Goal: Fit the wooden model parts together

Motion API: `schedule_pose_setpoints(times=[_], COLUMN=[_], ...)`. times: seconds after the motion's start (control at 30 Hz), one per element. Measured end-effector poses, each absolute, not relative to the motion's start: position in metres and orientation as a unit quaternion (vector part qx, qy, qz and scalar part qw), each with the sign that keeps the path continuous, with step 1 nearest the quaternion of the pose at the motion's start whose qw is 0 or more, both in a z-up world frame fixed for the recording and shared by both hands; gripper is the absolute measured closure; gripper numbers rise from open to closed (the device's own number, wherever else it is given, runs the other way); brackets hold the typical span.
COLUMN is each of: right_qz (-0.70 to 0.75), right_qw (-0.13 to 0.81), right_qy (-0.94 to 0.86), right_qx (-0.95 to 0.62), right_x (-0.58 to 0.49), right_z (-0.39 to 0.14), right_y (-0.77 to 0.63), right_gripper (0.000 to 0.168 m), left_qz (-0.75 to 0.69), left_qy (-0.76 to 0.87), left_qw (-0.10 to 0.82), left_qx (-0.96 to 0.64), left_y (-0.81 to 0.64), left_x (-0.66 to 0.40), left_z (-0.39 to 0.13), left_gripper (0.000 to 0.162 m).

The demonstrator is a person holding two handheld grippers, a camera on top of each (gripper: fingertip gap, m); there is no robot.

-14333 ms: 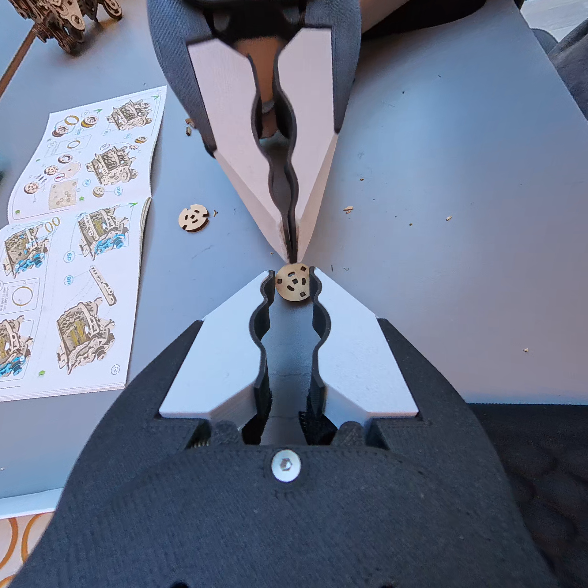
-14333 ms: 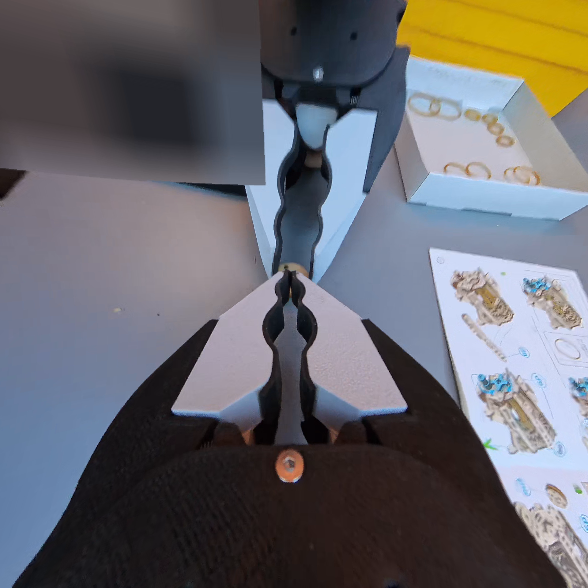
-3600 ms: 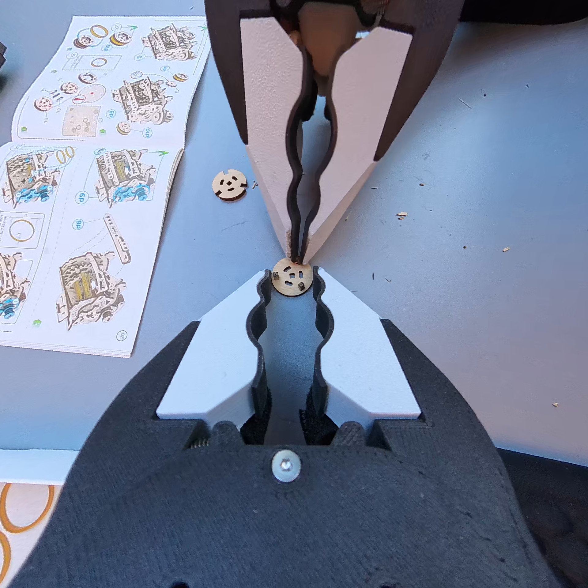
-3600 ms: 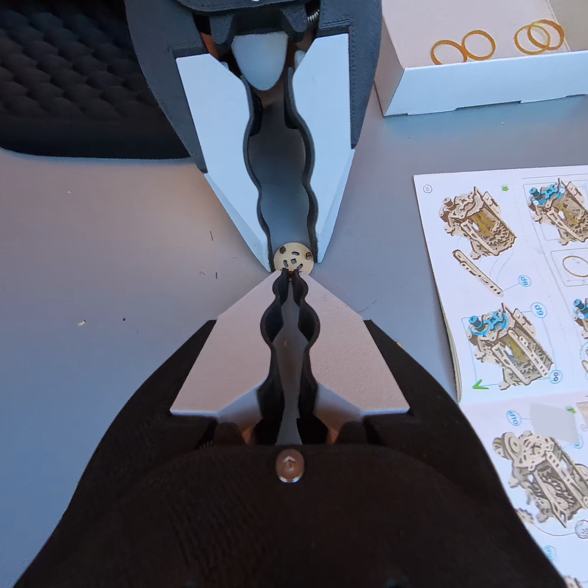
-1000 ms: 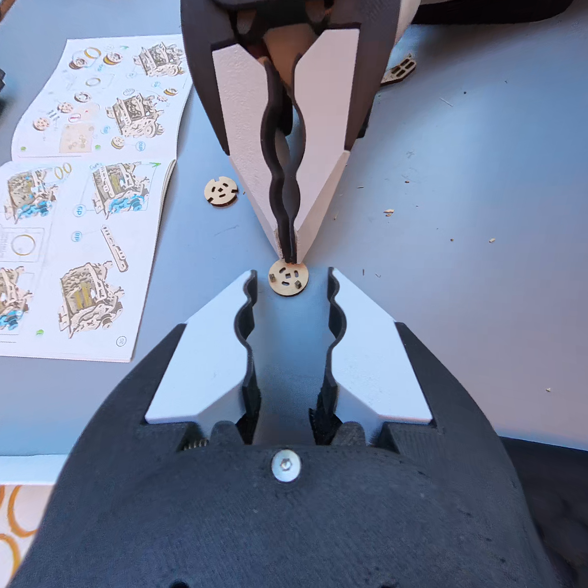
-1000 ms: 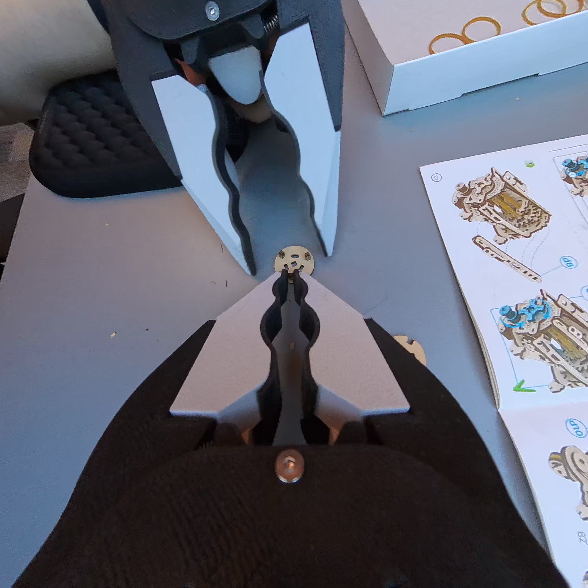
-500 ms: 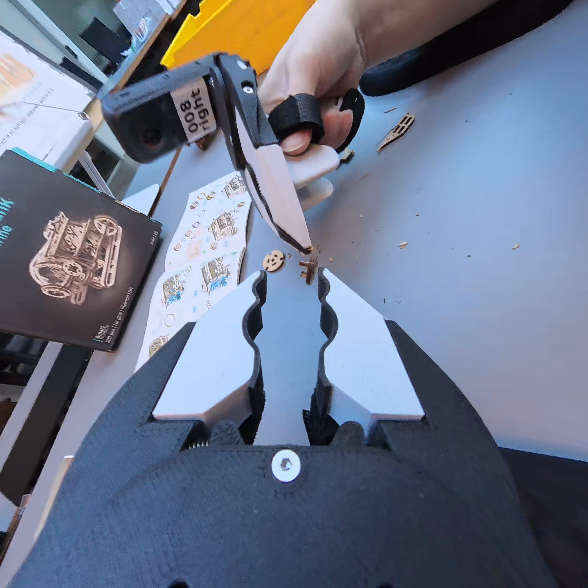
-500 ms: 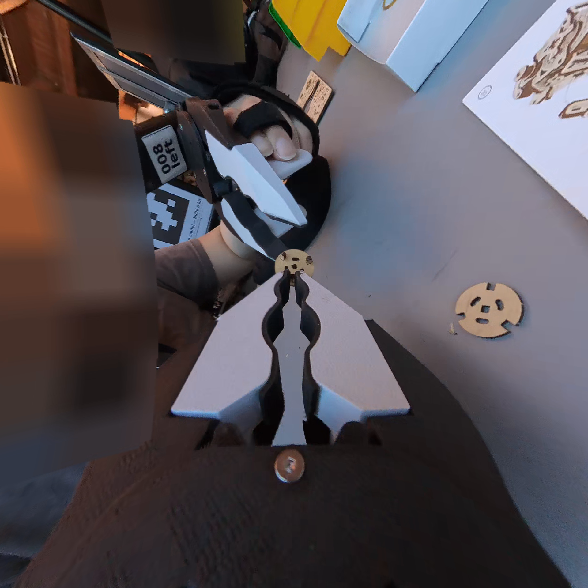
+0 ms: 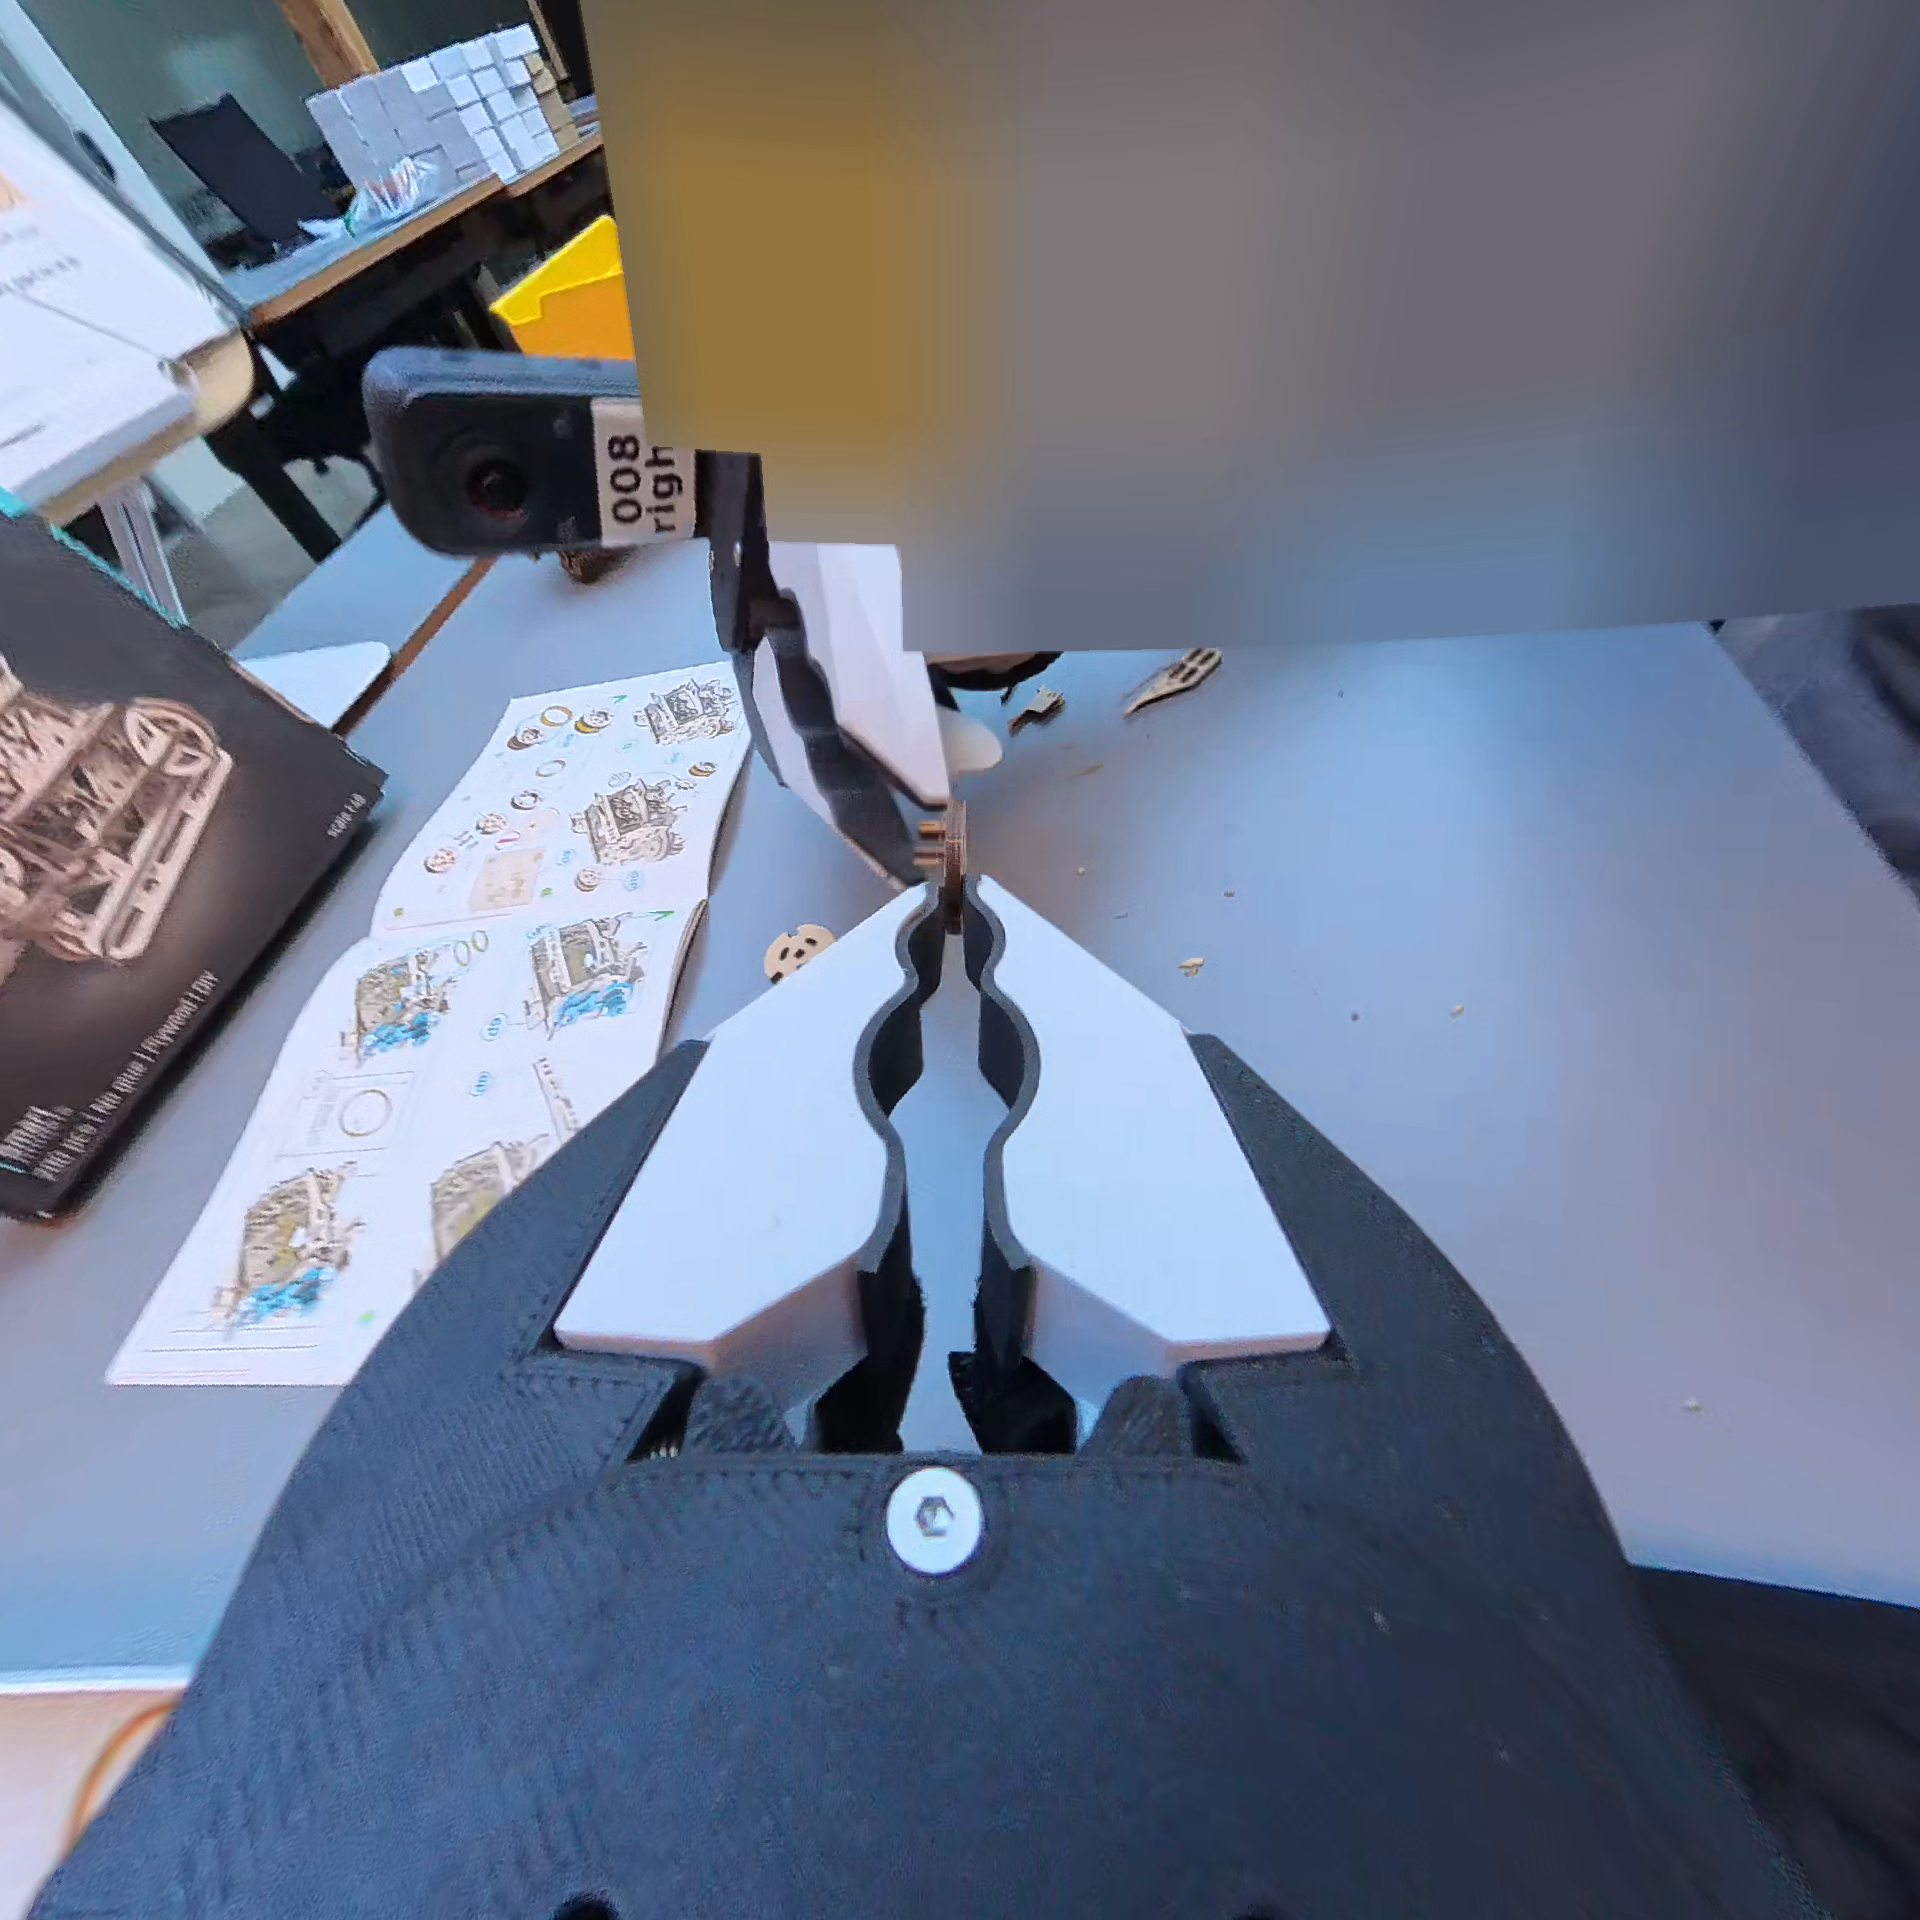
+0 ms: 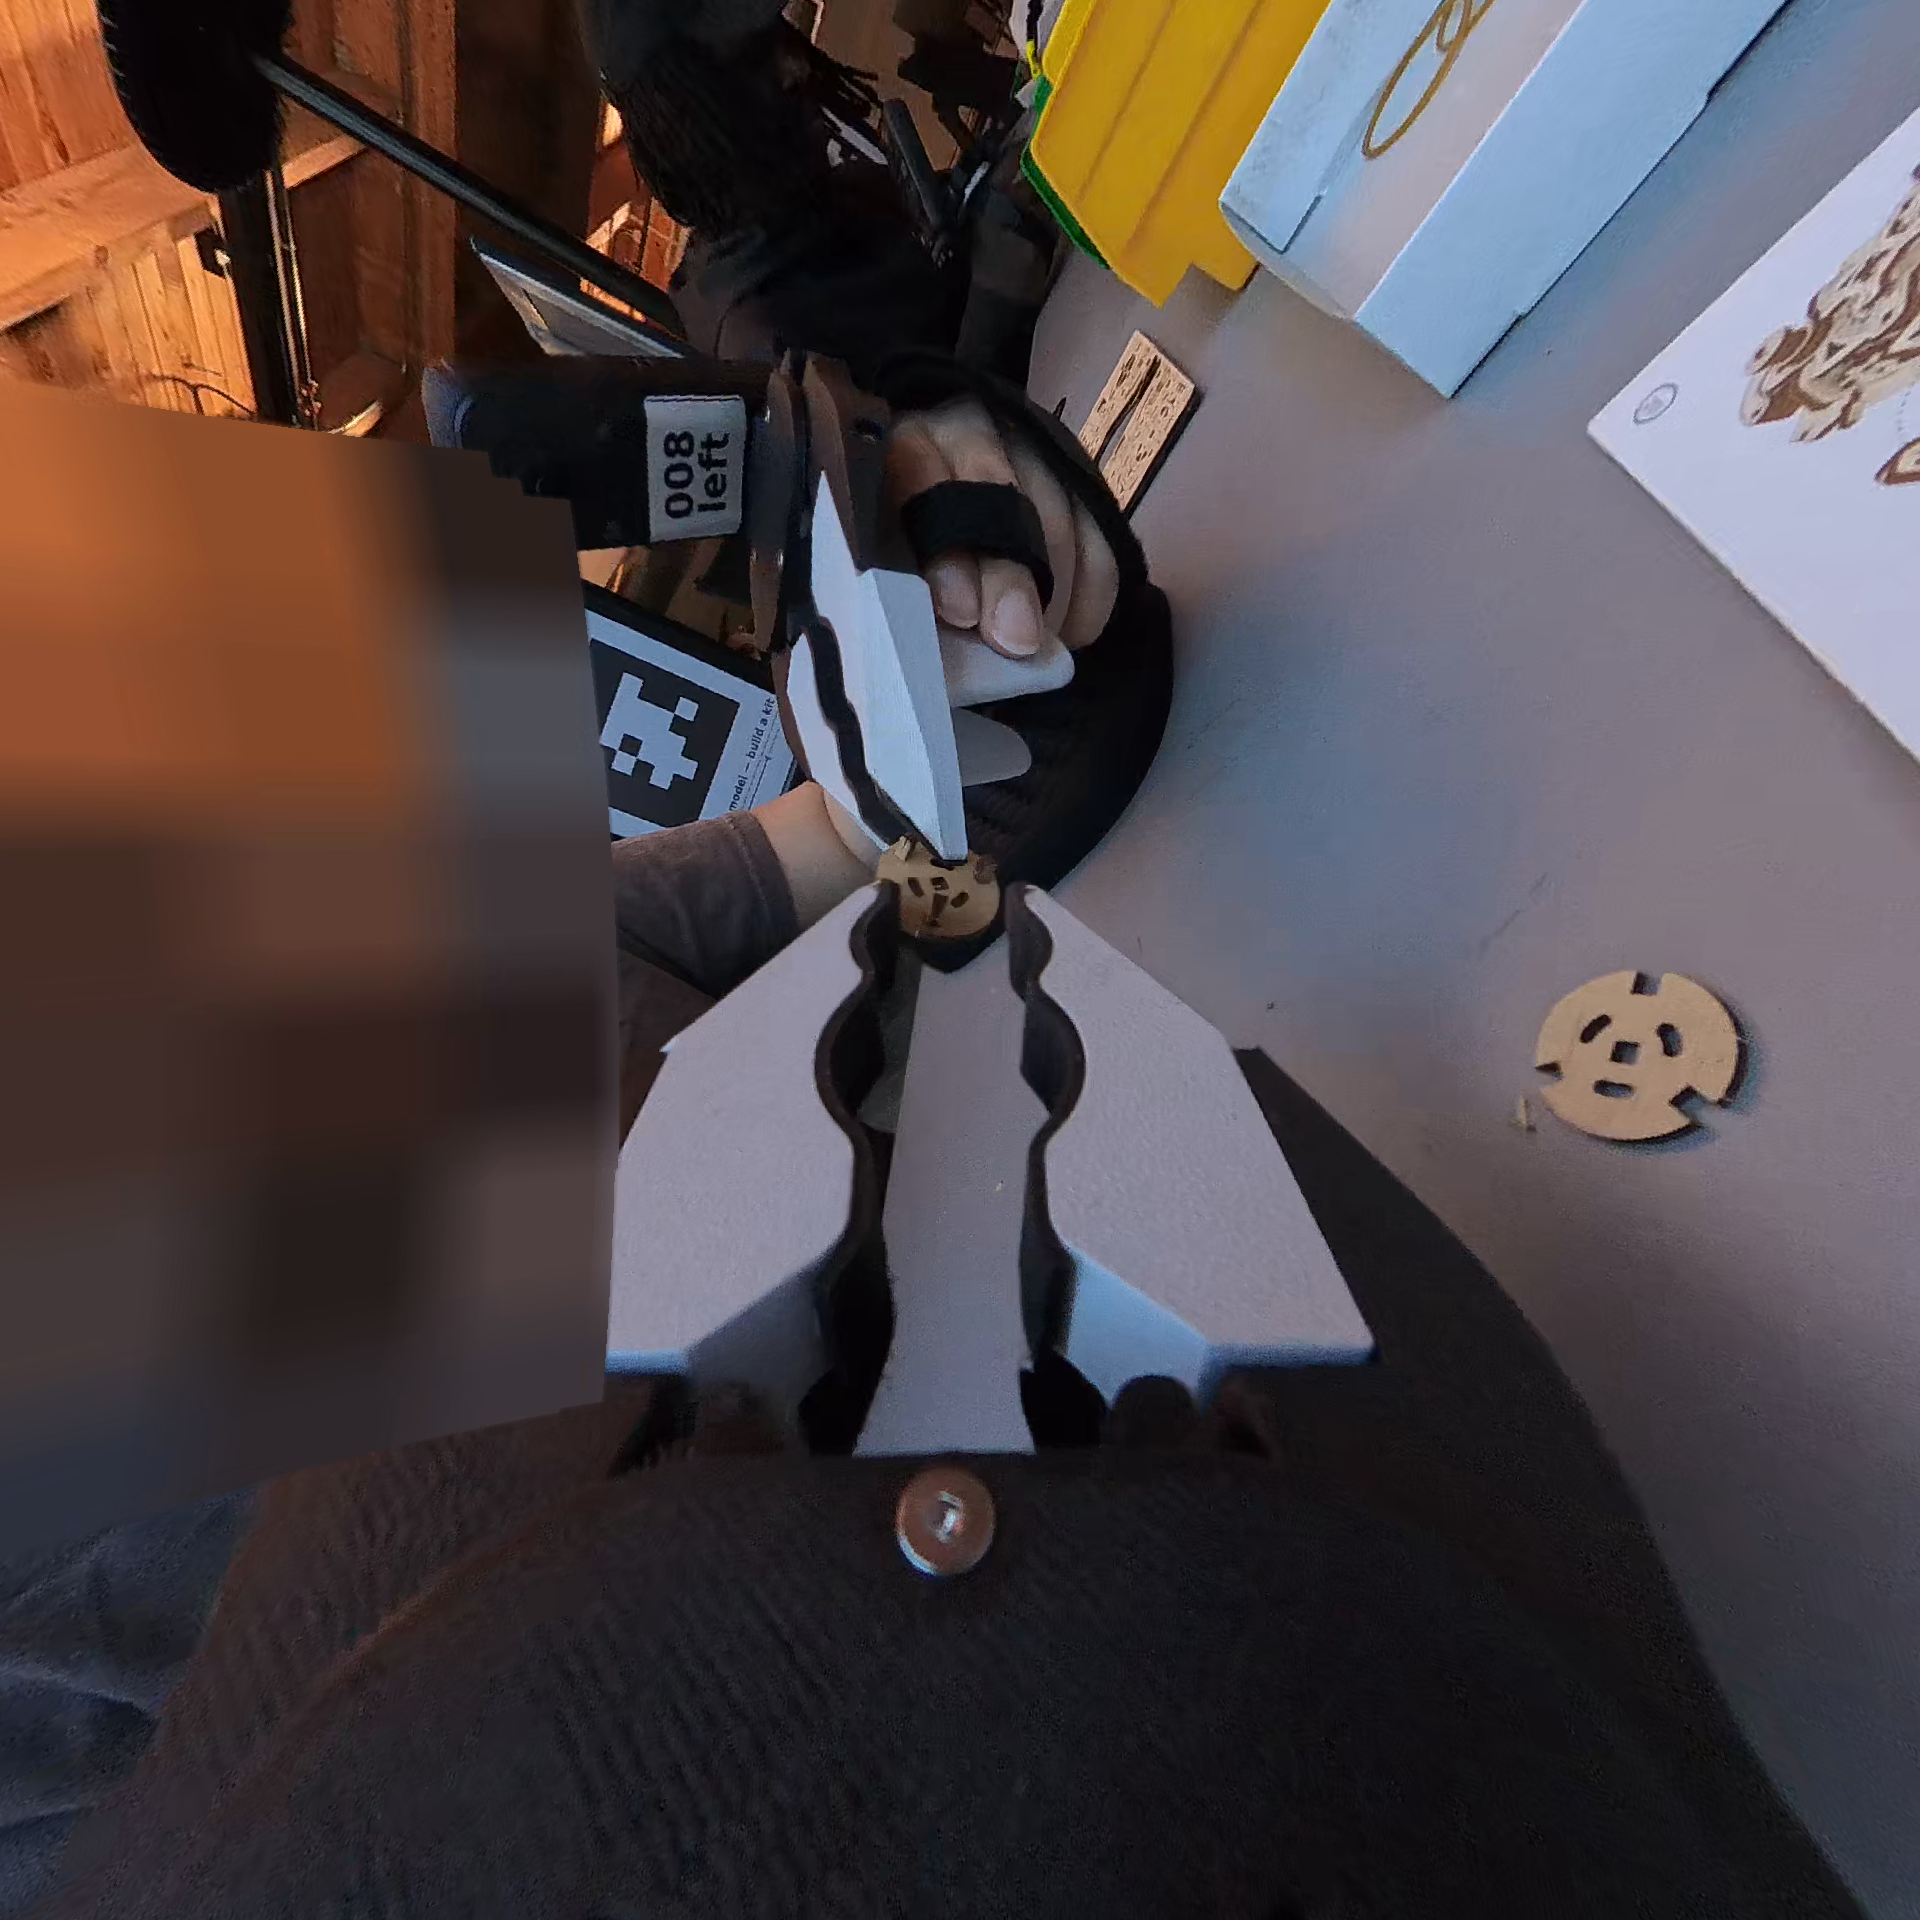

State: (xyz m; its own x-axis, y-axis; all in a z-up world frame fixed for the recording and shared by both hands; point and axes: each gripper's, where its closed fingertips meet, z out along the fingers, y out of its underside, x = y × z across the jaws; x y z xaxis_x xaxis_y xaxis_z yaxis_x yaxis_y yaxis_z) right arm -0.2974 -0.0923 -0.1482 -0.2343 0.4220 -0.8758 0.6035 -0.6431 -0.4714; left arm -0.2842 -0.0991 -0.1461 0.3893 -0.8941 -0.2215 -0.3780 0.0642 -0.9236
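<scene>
A small round wooden disc [image 9: 952,868] with pegs on one face is held above the grey table [image 9: 1455,1039]. My left gripper [image 9: 948,902] is shut on its edge, with the disc edge-on between the tips. In the right wrist view the disc [image 10: 940,896] faces the camera, and the left gripper [image 10: 943,847] pinches its top. My right gripper [image 10: 951,906] sits just in front of the disc with its jaws slightly apart, holding nothing. In the left wrist view it [image 9: 920,844] comes in from the upper left. A second slotted disc [image 10: 1636,1055] lies flat on the table.
An open instruction booklet [image 9: 499,987] lies left of the grippers, with a black kit box [image 9: 125,883] beyond it. A white box [image 10: 1507,177] and a yellow bin [image 10: 1153,135] stand at the table's far side. Loose wooden offcuts [image 9: 1174,681] lie near the back. Both grippers' tips are close together, under 4 cm apart.
My left gripper has closed on the disc's edge. My right gripper, which held the disc by its pegs, has opened off it. Both grippers have risen further off the table.
</scene>
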Motion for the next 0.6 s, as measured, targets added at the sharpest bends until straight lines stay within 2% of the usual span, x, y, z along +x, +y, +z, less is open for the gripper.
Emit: schedule_pose_setpoints(times=[0.03,0.2,0.37,0.6], right_qz=[-0.669,-0.69,-0.647,-0.583], right_qw=[0.051,-0.066,-0.21,-0.274], right_qy=[0.421,0.452,0.532,0.567], right_qx=[0.611,0.561,0.505,0.513], right_x=[-0.298,-0.298,-0.3,-0.31], right_z=[-0.146,-0.123,-0.112,-0.121], right_y=[-0.089,-0.072,-0.077,-0.081], right_gripper=[0.143,0.126,0.126,0.137], left_qz=[-0.261,-0.384,-0.466,-0.471], left_qy=[0.479,0.383,0.328,0.317], left_qw=[0.53,0.501,0.493,0.484], left_qx=[-0.65,-0.674,-0.657,-0.666], left_y=[-0.097,-0.09,-0.09,-0.088], left_x=[-0.285,-0.292,-0.3,-0.302], left_z=[-0.144,-0.129,-0.111,-0.115], left_gripper=[0.162,0.162,0.162,0.162])
